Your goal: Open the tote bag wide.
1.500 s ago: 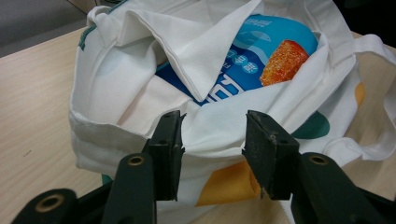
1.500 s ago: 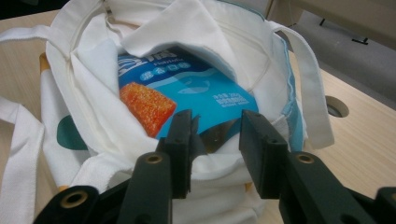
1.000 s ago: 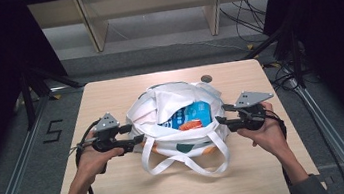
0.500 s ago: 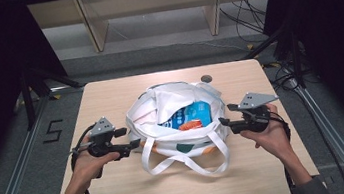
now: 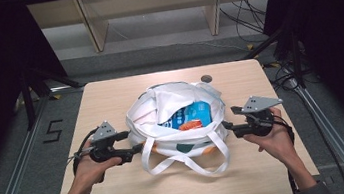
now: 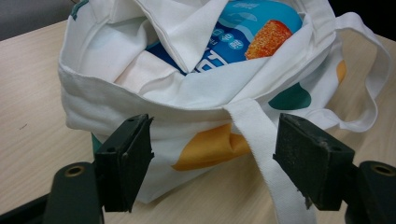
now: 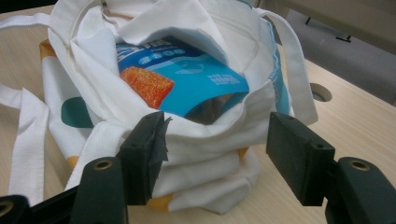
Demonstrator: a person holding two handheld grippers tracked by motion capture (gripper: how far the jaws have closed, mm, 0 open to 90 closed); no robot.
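So the light wooden desk has a white tote bag slumped in the middle, with a blue snack packet already sitting inside it, so the packing looks mostly done and what's left is probably grabbing the bag's sides or its looped handles. The left tool and right tool sit at opposite sides of the bag, both with jaws spread and holding nothing. Whatever else is in there is buried under folded cloth, and the packet's print is too blurry to read.
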